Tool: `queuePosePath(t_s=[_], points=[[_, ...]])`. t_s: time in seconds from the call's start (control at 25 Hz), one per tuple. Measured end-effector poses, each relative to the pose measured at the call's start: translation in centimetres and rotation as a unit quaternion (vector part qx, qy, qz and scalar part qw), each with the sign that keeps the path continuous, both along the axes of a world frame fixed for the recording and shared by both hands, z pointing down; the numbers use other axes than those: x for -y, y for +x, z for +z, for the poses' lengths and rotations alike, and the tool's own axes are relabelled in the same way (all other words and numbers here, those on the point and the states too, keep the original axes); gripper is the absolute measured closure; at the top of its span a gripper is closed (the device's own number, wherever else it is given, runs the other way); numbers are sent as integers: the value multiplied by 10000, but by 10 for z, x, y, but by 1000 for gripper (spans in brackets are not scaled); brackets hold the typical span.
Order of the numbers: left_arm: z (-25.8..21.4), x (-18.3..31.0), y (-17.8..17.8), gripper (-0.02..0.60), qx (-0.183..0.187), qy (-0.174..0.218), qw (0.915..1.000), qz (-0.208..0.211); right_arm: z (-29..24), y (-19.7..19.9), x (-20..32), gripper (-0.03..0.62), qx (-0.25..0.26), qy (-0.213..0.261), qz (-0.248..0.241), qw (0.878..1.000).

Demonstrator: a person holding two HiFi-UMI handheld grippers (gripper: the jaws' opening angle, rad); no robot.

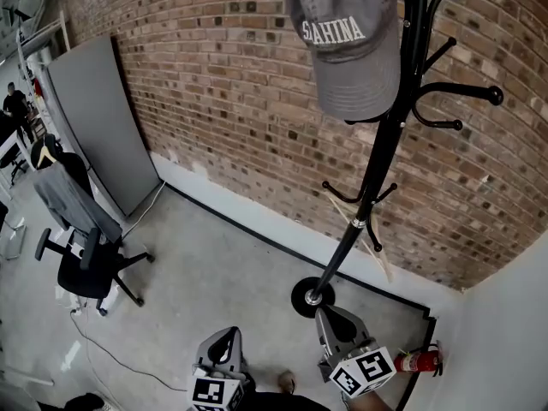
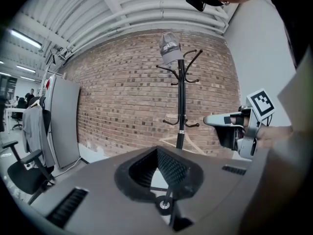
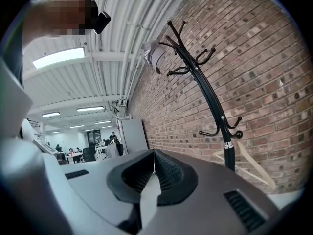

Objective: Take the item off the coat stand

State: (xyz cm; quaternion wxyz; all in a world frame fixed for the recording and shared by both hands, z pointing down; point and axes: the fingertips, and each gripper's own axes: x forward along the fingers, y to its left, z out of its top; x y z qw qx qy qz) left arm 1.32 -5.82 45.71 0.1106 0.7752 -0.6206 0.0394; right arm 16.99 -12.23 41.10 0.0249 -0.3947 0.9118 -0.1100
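A grey cap (image 1: 351,45) with white lettering hangs on the top of a black coat stand (image 1: 377,169) against the brick wall. The cap (image 2: 169,48) also shows high up in the left gripper view, and the cap (image 3: 151,53) sits on the stand's top hooks in the right gripper view. Both grippers are held low, well below the cap and apart from it. My left gripper (image 1: 229,334) is shut with nothing in it. My right gripper (image 1: 324,313) hovers near the stand's round base (image 1: 310,298), shut and empty.
A wooden hanger (image 1: 370,234) hangs from the stand's lower hooks. A red fire extinguisher (image 1: 419,362) lies in the corner at the right. An office chair (image 1: 86,259) with a grey garment and a grey panel (image 1: 98,118) stand at the left. A cable (image 1: 111,349) crosses the floor.
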Motion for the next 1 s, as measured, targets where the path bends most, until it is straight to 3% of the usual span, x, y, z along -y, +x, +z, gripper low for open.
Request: queuePosePath(t_s=[0.24, 0.48, 0.6, 0.68, 0.76, 1.0], points=[[-23, 47, -28, 557, -34, 219, 9985, 507, -66, -26, 44, 579, 422, 521, 27, 9977], [-41, 75, -71, 557, -59, 390, 9954, 869, -165, -38, 91, 577, 1074, 1353, 297, 9845], [-41, 88, -90, 557, 50, 299, 9960, 845, -208, -39, 106, 573, 1327, 1709, 344, 9757], [-46, 95, -96, 557, 48, 305, 9968, 732, -230, -39, 115, 528, 1403, 1870, 263, 9719], [-48, 98, -96, 557, 2, 317, 9975, 629, -246, -37, 125, 480, 1443, 1962, 155, 9698], [-59, 112, -80, 557, -25, 556, 9976, 415, -295, -30, 155, 453, 1800, 2241, -210, 9576]])
